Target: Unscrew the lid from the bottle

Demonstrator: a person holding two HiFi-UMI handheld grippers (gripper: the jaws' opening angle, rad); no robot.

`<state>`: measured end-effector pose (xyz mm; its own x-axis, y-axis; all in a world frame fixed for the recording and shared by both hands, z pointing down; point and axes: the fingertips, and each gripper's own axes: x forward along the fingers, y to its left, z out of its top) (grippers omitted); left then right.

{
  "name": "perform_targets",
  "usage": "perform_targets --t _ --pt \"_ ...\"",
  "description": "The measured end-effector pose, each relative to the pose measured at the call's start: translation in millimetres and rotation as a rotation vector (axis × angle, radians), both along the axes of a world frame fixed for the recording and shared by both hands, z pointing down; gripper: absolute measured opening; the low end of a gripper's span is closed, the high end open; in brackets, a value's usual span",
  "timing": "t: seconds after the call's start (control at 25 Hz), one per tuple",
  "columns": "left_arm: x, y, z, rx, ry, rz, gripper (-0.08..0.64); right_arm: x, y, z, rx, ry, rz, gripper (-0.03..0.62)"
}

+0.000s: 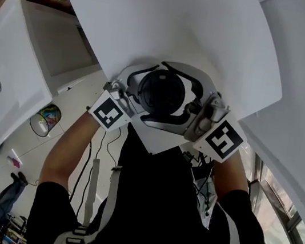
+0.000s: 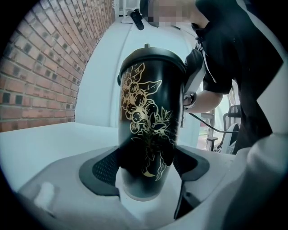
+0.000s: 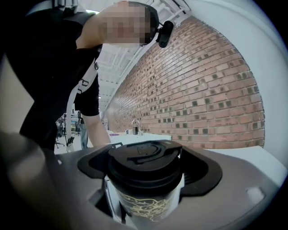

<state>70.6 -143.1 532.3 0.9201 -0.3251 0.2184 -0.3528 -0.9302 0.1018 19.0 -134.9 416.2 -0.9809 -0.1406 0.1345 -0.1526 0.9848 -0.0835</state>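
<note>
right gripper view shows right claw [image 3: 146, 174] pinching lid [image 3: 145, 155], left gripper view shows left claw [image 2: 146, 167] pinching bottle [image 2: 150, 108] body

Your head camera looks down onto the bottle [image 1: 160, 91]; both gripper views face it close up, from opposite sides.

The bottle [image 2: 150, 121] is held upright between the jaws of the left gripper [image 2: 148, 170]. The jaws are pressed on its lower part from both sides. The lid [image 3: 144, 162] sits on top of the bottle and is squeezed between the jaws of the right gripper [image 3: 146, 170]. In the head view, the left gripper is seen at the bottle's left and the right gripper at its right, with the table [image 1: 158, 21] under them. A brick wall [image 2: 40, 76] is seen past the table, on the left.
</note>
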Motion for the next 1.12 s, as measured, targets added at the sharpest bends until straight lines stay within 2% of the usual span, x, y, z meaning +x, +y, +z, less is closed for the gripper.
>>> perform_targets --t 0.12,0.16,0.32,0.56,0.64,0.72,0.88,1.12 --pt "0 1 1 -0.005 0.000 0.008 0.376 -1 -1 2 0.030 0.025 0.036 0.480" --pt "1 1 0 -0.003 0.000 0.012 0.376 0 -4 2 0.030 0.021 0.077 0.521" --pt "-2 1 -3 0.011 0.001 0.026 0.376 8 -17 -14 -0.001 -0.085 0.320 0.534" --pt "0 1 -2 0.004 0.003 0.020 0.376 1 -17 -4 0.039 -0.005 0.585 0.511" --pt "-1 0 -1 0.004 0.000 0.020 0.376 -2 -23 -6 0.044 -0.006 0.630 0.511" --pt "-2 0 1 -0.007 -0.003 0.015 0.376 -5 -26 -5 0.056 0.008 0.625 0.489" --pt "0 1 0 -0.013 0.004 0.009 0.376 -7 -24 -4 0.096 0.043 0.568 0.486" --pt "1 1 2 -0.027 0.004 0.006 0.376 -9 -15 -3 0.099 0.028 0.367 0.489"
